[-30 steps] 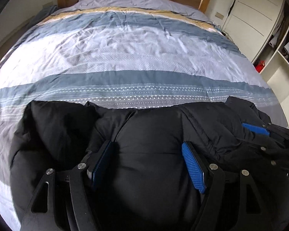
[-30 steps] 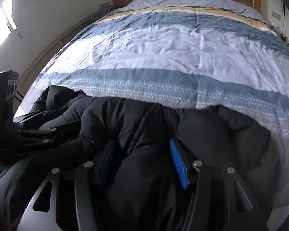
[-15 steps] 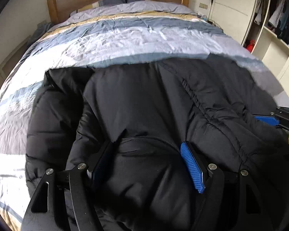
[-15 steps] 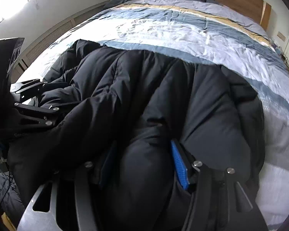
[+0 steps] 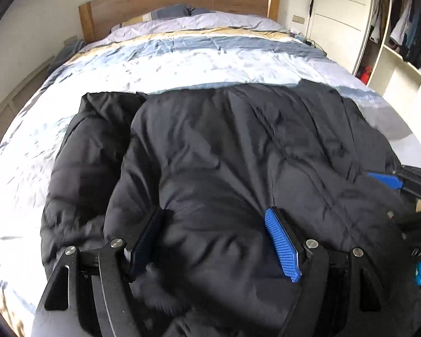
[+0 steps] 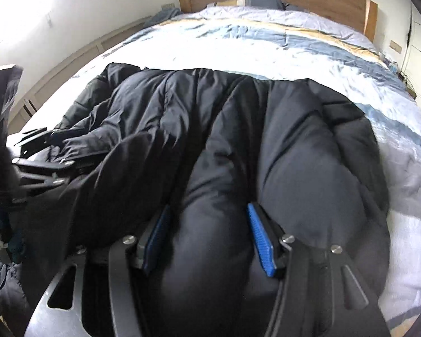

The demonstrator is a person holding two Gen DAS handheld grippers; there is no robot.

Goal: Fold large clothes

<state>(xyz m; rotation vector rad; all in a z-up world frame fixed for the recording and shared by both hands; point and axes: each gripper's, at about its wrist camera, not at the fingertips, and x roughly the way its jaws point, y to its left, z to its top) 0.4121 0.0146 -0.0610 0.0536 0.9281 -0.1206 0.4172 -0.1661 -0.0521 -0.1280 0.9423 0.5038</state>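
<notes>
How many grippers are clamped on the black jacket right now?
2. The left gripper pinches a puffy fold at the jacket near edge; the right gripper pinches another fold beside it, same edge.

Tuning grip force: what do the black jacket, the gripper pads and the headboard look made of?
Black jacket: likely thin synthetic shell over puffy fill; quilted bulges, slight sheen. Left gripper pads: probably ribbed blue rubber or plastic, matte. Headboard: wood or wood veneer; visible grain, satin.
</notes>
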